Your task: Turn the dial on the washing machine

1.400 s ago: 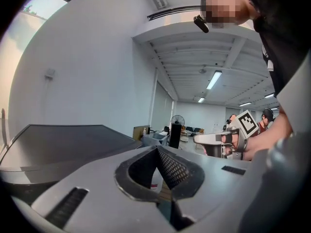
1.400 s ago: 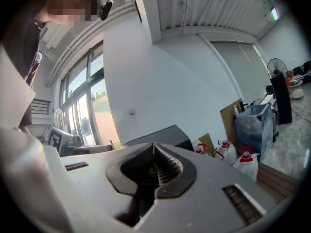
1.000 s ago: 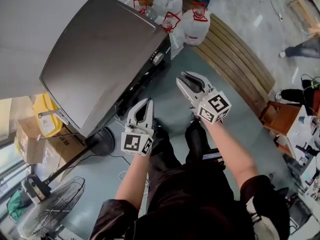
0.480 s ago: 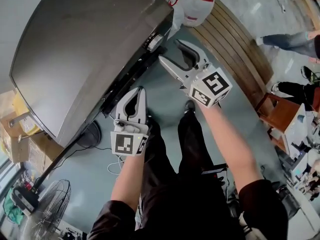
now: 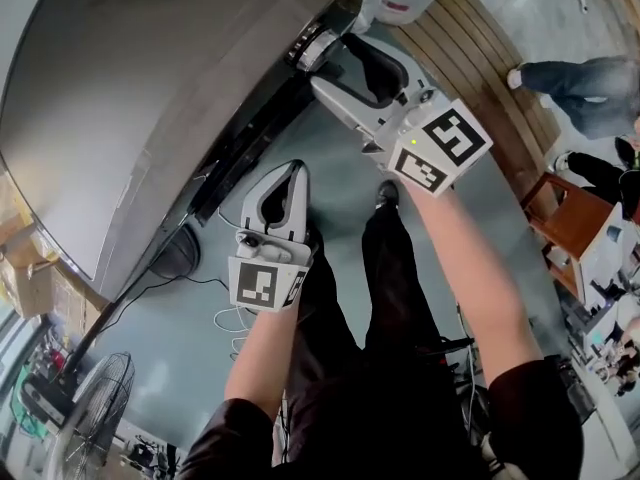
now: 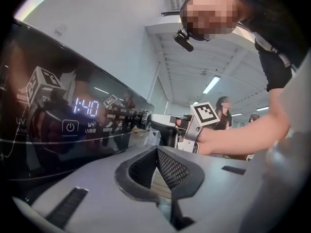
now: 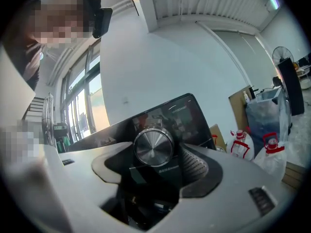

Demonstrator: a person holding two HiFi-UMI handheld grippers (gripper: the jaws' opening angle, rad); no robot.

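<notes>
Washing machine (image 5: 150,98) fills the head view from 9 to 12 o'clock, a broad box with a dull grey, faintly brushed metal top. Its front carries a glossy black control panel (image 6: 73,125) that mirrors the room and shows lit digits (1:40) over a power symbol. The right tongs (image 5: 332,61), matte grey plastic with ribbed pads, reach toward 11 o'clock. Their jaws have just been opening and stand spread wide, released. The left tongs (image 5: 289,168) hang lower, near the centre, jaws drawn together at the tips and gripping nothing. The dial (image 7: 153,147), a round knob with a spun-metal face and bright rim, sits on the panel at 12 o'clock in the head view. In the right gripper view it is framed in the gap between the spread jaws, and neither pad presses on it.
</notes>
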